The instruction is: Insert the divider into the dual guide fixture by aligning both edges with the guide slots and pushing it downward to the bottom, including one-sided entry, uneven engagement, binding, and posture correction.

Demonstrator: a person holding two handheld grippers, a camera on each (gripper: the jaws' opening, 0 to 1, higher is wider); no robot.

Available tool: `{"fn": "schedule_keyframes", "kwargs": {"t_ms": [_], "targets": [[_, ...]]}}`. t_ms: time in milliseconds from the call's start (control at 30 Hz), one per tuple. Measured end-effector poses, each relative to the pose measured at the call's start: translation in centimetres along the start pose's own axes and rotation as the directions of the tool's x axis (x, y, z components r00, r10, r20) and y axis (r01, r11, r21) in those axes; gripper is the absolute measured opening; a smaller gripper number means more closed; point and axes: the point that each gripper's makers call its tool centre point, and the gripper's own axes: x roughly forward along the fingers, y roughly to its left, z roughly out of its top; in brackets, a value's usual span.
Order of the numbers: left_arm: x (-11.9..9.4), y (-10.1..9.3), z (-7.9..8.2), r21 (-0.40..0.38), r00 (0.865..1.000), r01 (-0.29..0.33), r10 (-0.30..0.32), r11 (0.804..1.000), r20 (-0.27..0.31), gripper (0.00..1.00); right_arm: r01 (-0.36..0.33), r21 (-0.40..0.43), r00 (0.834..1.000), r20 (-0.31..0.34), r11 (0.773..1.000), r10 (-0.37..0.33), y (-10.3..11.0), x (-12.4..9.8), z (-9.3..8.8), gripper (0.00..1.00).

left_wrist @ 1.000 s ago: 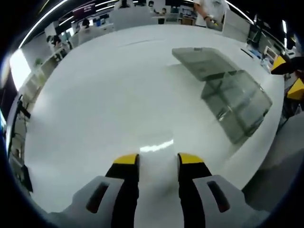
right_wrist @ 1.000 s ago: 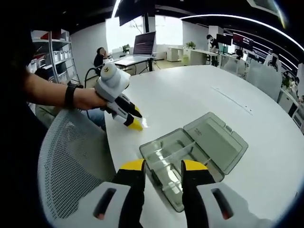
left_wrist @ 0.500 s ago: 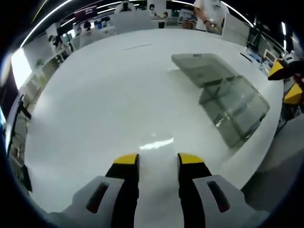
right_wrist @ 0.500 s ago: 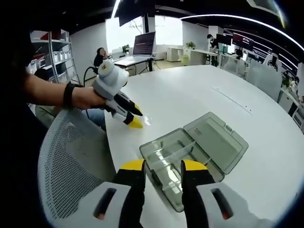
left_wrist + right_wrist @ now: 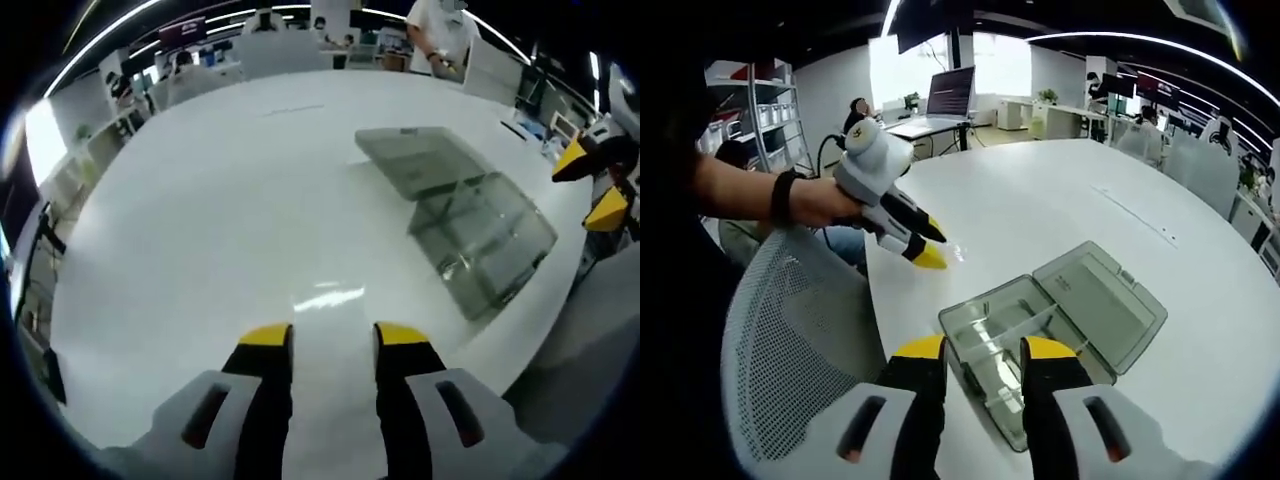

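Sitting near the edge of the white table (image 5: 1060,200) is a clear box (image 5: 1050,320) with its lid lying flat open. A thin divider (image 5: 1015,322) stands inside it. The right gripper (image 5: 985,350) hangs just above the box, jaws a little apart, holding nothing. The left gripper (image 5: 325,335) hovers nearby, jaws apart too, holding nothing.

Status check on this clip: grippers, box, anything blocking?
Left gripper and right gripper both open, empty. Clear compartment box on white table, lid open, untouched. Nothing blocking.
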Motion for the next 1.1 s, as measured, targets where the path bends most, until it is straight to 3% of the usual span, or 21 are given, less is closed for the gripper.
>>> {"fn": "schedule_keyframes", "kwargs": {"t_ms": [467,600,1100], "targets": [[-1.1,-0.9,1.6,0.009,0.997,0.022,-0.022,1.0,0.069,0.3,-0.02,-0.008,1.0,0.009,1.0,0.02,0.1,0.3,0.7,0.25],[-1.5,-1.3,2.2,0.02,0.993,0.028,-0.03,0.999,0.112,0.3,-0.019,-0.018,1.0,0.008,1.0,0.019,0.2,0.4,0.7,0.25],[-2.8,-2.2,3.2,0.014,0.982,0.049,-0.051,0.999,0.183,0.3,-0.03,-0.028,0.999,0.018,0.999,0.031,0.7,0.7,1.3,0.24]]}}
